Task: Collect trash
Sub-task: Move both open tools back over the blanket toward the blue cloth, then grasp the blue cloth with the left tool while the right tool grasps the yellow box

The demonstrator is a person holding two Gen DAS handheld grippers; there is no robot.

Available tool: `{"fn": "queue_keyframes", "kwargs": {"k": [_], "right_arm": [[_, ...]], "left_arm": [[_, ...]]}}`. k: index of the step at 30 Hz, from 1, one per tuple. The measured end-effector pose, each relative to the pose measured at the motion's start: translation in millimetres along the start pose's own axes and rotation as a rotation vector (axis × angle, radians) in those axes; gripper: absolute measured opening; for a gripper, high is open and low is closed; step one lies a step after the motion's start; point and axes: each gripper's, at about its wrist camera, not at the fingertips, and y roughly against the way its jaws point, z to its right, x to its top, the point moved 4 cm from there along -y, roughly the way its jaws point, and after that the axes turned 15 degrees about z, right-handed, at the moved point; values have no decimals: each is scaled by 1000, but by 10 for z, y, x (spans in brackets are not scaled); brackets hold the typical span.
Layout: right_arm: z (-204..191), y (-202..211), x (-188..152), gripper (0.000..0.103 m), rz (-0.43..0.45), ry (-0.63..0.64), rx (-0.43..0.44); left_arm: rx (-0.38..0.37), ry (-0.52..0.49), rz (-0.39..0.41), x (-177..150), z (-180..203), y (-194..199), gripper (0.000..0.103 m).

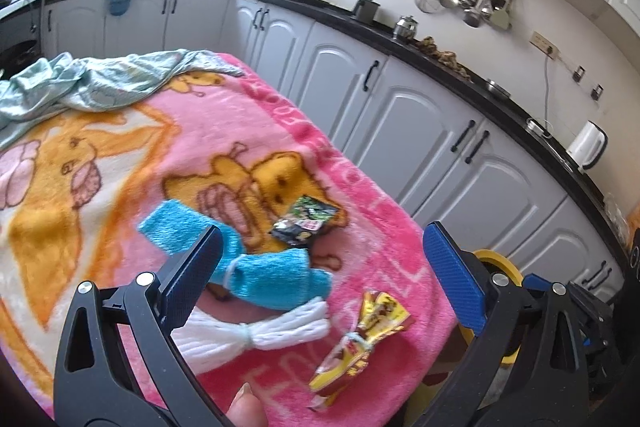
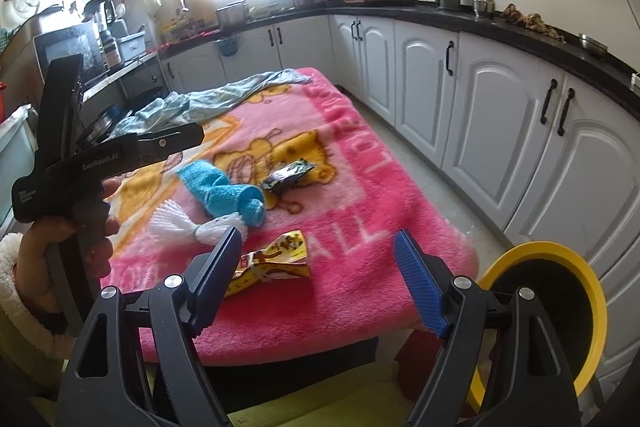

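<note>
Both hand-held grippers hang over the near end of the table with nothing in them: the left gripper has its jaws spread wide above the bundles, and the right gripper is just as wide apart, poised near the table's front edge. Under them lies the pink blanket, the largest thing here, with a pale green cloth crumpled at its far end. Next in size is the yellow-rimmed bin, standing on the floor just beside the table's right corner; its inside looks dark, and I cannot tell whether anything is in it. On the blanket a blue towel bundle and a white tied bundle lie touching; these look like cloths, not rubbish, so I would leave them. The trash seems to be the two wrappers: the yellow snack wrapper, nearest the right gripper, and the smaller dark wrapper, further in beside the blue towel. To do this well, I would lower the right gripper over the yellow wrapper's knotted waist, pinch without snagging the fleece, then carry it right and let go above the bin.
</note>
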Motion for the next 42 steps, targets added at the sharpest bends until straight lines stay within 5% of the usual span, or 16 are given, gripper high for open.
{"fn": "queue_keyframes", "kwargs": {"k": [17, 26, 29, 32, 35, 37, 42], "right_arm": [[-291, -637, -440, 76, -191, -71, 57], [-145, -1006, -711, 75, -319, -371, 44], [-17, -1086, -708, 68, -300, -452, 28], [58, -1161, -652, 49, -292, -458, 23], [94, -1217, -603, 47, -283, -475, 38], [107, -1217, -546, 34, -253, -464, 54], [106, -1135, -400, 31, -206, -396, 63]], "left_arm": [[123, 116, -54, -101, -677, -230, 92], [148, 269, -154, -177, -1020, -503, 92], [170, 302, -182, -217, -1109, -581, 92], [190, 339, -214, -282, -1185, -650, 92], [199, 371, -237, -349, -1226, -709, 91], [199, 380, -242, -377, -1236, -733, 82], [222, 369, -244, -383, -1263, -791, 47]]}}
